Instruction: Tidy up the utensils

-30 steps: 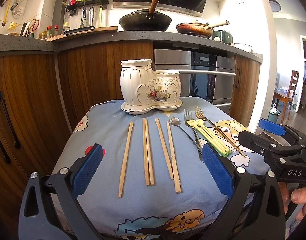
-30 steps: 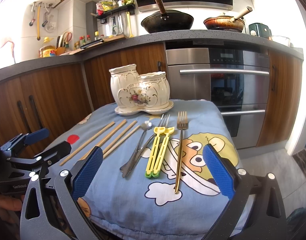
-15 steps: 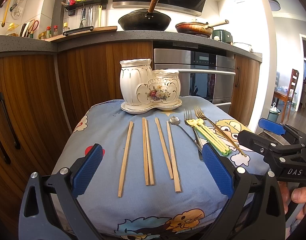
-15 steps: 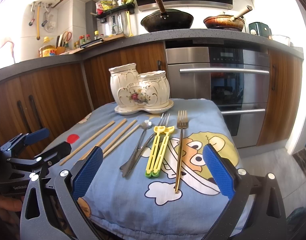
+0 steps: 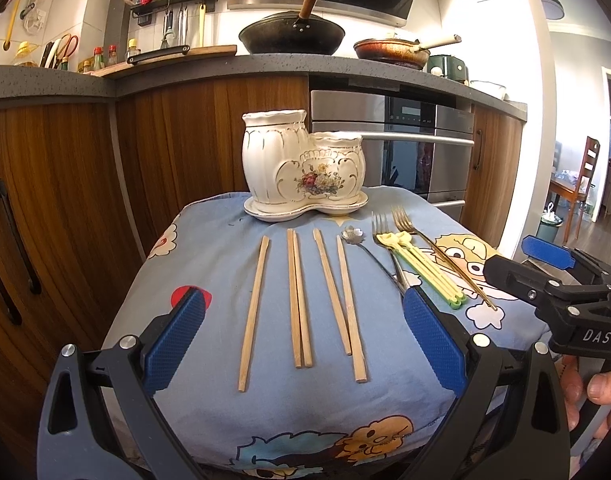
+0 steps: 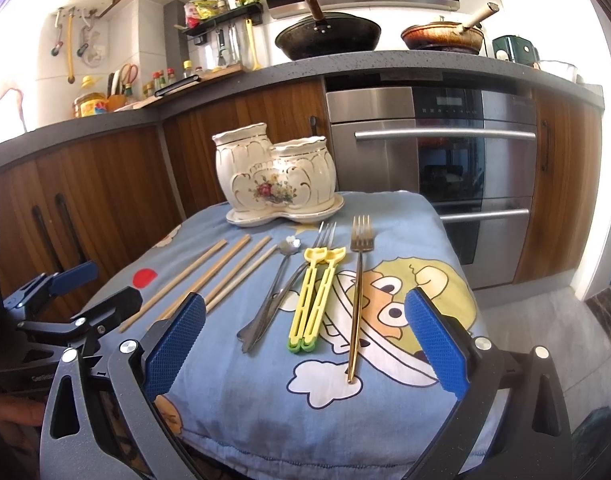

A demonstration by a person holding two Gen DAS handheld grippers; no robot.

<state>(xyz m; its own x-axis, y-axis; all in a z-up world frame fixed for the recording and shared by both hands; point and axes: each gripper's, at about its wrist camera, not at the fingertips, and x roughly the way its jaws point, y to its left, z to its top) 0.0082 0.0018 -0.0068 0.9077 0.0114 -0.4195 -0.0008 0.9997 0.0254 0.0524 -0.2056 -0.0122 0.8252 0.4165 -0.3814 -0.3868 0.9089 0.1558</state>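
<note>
A white floral ceramic utensil holder [image 5: 303, 168] with two cups stands on its saucer at the back of a blue cartoon cloth [image 5: 209, 272]; it also shows in the right wrist view [image 6: 275, 178]. In front lie several wooden chopsticks [image 5: 299, 300], a silver spoon [image 5: 375, 258], a silver fork [image 5: 387, 248], yellow training chopsticks [image 6: 315, 296] and a gold fork [image 6: 359, 292]. My left gripper [image 5: 301, 340] is open and empty, low over the chopsticks' near ends. My right gripper [image 6: 303, 340] is open and empty before the forks.
Wooden kitchen cabinets [image 5: 57, 184] and a steel oven [image 6: 445, 168] stand behind the table. A wok [image 5: 291, 36] and a pan [image 6: 441, 36] sit on the counter. A chair [image 5: 585, 176] stands far right. The cloth drops off at its near edge.
</note>
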